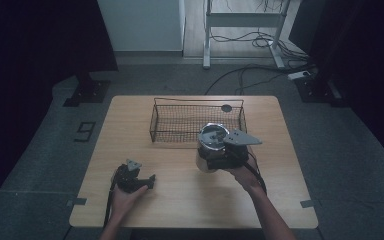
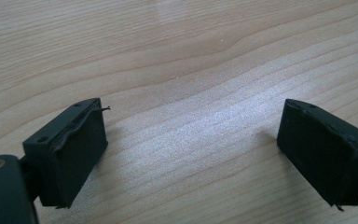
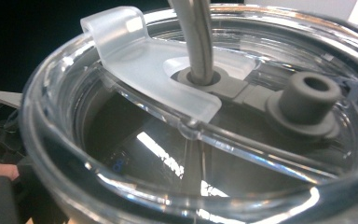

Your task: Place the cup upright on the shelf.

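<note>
Tumbler (image 1: 211,146): being held above the table (image 1: 180,200), just in front of the basket (image 1: 170,122), probably heading into it.
Lid (image 3: 177,140): clear, straw (image 3: 196,42) standing through it.
Right gripper (image 1: 225,159): clamping the tumbler's body.
Left gripper (image 1: 139,181): resting spread, empty.

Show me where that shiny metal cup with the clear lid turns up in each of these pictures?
High view: the metal cup sits right of centre, at the right gripper, just in front of the wire basket.
Left gripper view: bare wooden table between open jaws; not in it.
Right gripper view: its clear lid, very close.
Shared landmark: the lid.
</note>
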`<move>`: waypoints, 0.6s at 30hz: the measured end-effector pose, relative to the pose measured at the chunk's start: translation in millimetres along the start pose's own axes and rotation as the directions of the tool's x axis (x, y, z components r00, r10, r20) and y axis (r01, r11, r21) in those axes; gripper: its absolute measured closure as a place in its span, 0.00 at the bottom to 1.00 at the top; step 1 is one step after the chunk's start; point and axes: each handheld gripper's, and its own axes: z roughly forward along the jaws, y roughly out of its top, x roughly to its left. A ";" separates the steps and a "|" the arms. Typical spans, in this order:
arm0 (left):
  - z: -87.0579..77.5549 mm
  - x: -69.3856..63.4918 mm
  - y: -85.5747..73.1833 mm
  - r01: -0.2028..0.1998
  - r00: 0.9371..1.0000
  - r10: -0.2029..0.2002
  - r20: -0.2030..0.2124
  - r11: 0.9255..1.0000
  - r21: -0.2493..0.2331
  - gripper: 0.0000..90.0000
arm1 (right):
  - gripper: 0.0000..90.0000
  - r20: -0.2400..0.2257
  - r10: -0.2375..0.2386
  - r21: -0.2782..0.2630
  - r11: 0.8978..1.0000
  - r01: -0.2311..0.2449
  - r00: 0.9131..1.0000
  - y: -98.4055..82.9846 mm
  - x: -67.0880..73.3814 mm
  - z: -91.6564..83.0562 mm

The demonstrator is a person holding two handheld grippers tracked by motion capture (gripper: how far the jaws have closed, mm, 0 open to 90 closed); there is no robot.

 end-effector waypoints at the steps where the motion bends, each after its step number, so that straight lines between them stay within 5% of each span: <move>1: 0.0 0.0 0.0 0.000 1.000 0.000 0.000 1.000 0.000 0.09 | 0.03 0.000 0.001 0.000 1.000 -0.001 1.000 0.4 -0.4 0.6; 18: 0.0 0.0 0.0 0.000 1.000 0.000 0.000 1.000 0.000 0.09 | 0.03 -0.006 0.007 0.002 1.000 -0.007 1.000 7.9 -13.0 8.3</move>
